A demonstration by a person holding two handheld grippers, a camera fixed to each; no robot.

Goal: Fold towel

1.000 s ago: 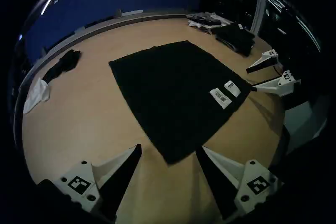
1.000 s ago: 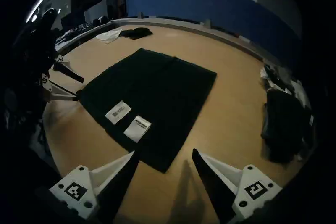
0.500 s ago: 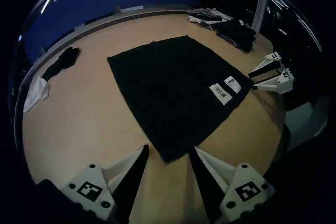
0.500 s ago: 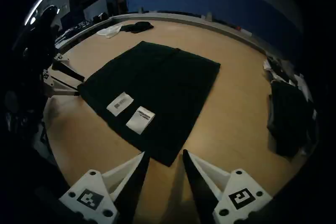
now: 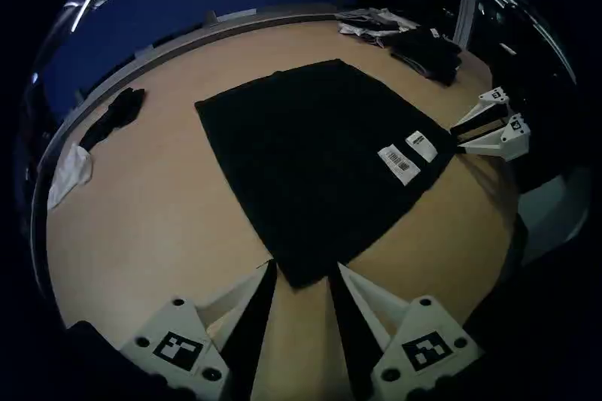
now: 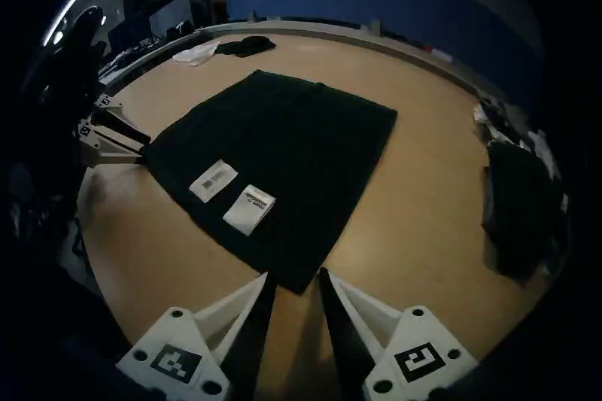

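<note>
Left gripper view, left hand-held gripper [image 5: 302,277] slightly open, astride towel [image 5: 316,160] corner

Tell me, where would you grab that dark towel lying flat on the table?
At its two near corners, coming in low along the table. The towel lies flat, so corners look easiest to pinch; one points between the left gripper's fingers, another between the right gripper's.

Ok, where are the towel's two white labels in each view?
Left gripper view: white labels right of centre, by the right corner of the towel.
Right gripper view: white labels left of centre, by its left corner.
Shared landmark: the dark clothes pile, at right in both.
</note>
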